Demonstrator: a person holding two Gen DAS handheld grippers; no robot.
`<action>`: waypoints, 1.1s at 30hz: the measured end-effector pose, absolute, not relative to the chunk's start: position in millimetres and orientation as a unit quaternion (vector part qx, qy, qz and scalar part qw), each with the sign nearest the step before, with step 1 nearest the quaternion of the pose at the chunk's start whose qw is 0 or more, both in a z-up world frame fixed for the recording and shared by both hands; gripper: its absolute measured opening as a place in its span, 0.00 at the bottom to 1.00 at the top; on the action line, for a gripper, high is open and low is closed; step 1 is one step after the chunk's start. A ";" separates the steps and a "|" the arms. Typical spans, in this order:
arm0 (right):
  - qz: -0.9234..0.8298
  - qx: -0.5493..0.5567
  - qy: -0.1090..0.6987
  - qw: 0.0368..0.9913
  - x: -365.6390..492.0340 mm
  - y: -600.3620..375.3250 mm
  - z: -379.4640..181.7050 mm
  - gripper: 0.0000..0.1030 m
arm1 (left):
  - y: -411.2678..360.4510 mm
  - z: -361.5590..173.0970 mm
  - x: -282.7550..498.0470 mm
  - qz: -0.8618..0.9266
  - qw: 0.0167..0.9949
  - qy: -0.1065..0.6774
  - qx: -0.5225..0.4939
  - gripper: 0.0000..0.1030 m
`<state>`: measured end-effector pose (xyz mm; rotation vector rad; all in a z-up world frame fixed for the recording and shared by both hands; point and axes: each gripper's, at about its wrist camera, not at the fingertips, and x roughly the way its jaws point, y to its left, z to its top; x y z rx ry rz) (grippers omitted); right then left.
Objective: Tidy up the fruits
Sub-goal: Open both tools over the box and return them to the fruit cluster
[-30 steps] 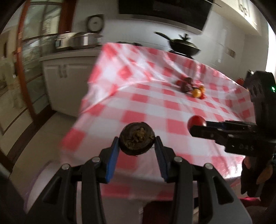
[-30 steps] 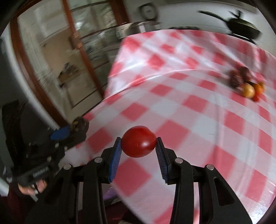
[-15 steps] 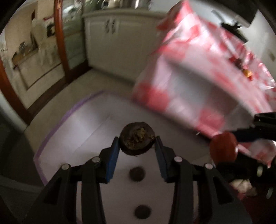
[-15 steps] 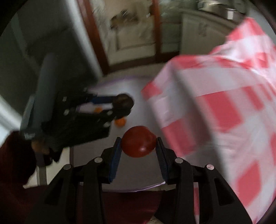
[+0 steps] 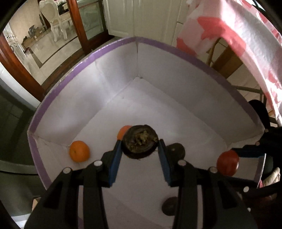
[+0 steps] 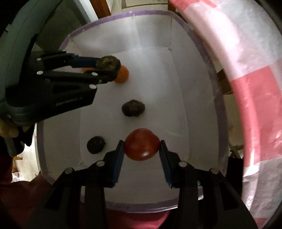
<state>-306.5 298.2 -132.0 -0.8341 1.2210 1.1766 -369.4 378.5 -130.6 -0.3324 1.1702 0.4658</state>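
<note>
My left gripper (image 5: 140, 146) points down into a white box with a purple rim (image 5: 70, 74) and is shut on a dark brown round fruit (image 5: 140, 141). My right gripper (image 6: 141, 147) hangs over the same box (image 6: 218, 109), shut on a red tomato (image 6: 141, 144). From the left wrist view the tomato (image 5: 227, 163) shows at the right; from the right wrist view the brown fruit (image 6: 108, 62) in the left gripper (image 6: 107, 66) shows at upper left. On the box floor lie two oranges (image 5: 79, 151) (image 6: 121, 74) and two dark fruits (image 6: 133, 107) (image 6: 96, 144).
The red-and-white checked tablecloth (image 6: 246, 88) hangs down along the right side of the box. A wooden chair frame (image 5: 227, 58) stands under the table. Beyond the box are a glass door with a wooden frame (image 5: 75, 22) and white cabinets (image 5: 141, 15).
Both grippers swung away from the tabletop and sank down over the box on the floor, each keeping its fruit. The box interior and the fruits on its floor have come into view.
</note>
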 end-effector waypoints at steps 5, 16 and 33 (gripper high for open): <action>0.505 -0.359 0.518 0.590 -307.4 296.5 -127.2 0.41 | 371.2 -126.8 -366.0 0.221 0.793 0.548 -0.152 0.41; 0.568 -0.254 0.482 0.617 -293.2 267.6 -51.6 0.47 | 362.4 -41.7 -367.6 0.294 0.835 0.454 -0.102 0.78; 0.389 0.021 0.361 0.847 -136.4 10.6 78.5 0.84 | 165.3 82.6 -141.4 0.030 0.931 0.347 -0.106 0.98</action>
